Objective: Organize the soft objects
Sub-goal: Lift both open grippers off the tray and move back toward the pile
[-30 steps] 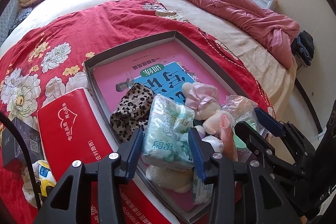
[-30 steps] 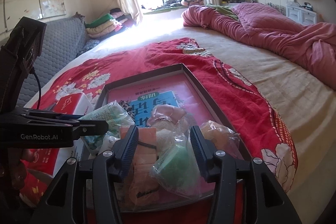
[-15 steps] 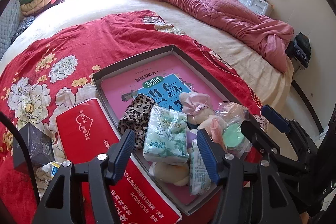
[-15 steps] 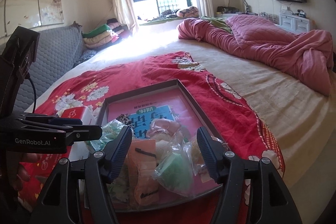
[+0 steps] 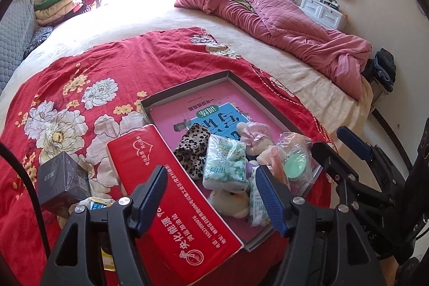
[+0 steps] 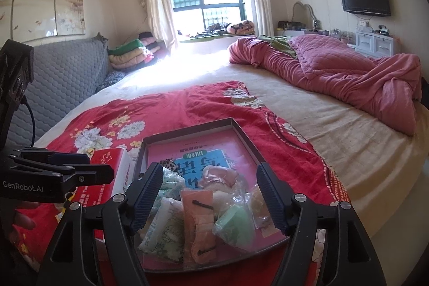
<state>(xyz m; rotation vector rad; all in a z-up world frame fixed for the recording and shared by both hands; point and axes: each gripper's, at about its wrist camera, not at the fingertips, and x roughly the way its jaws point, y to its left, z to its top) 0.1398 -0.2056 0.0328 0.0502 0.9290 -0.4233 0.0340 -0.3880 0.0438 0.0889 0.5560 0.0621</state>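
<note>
The soft objects lie heaped at the near end of one shallow grey tray [image 5: 187, 86] on the red floral bedspread [image 5: 80, 87]: one leopard-print cloth [image 5: 191, 149], two green-printed tissue packs (one flat [image 5: 224, 166], one on edge [image 5: 258, 201]), one pink plush toy [image 5: 253, 134], one cream plush toy [image 5: 229, 201], one bagged green sponge [image 5: 295, 165] and one bagged orange pouch [image 6: 197, 221]. Under them, one pink workbook [image 5: 211, 109] lines the tray floor. One long red tissue box [image 5: 171, 203] lies just beside the tray's left wall, and one dark small box [image 5: 63, 182] sits left of that. The left gripper [image 5: 210, 201] hangs above the heap, jaws spread wide with nothing between them. The right gripper [image 6: 210, 196] is likewise parted and empty over the bagged items. One rumpled pink quilt [image 6: 348, 77] lies well apart, across the bed.
</note>
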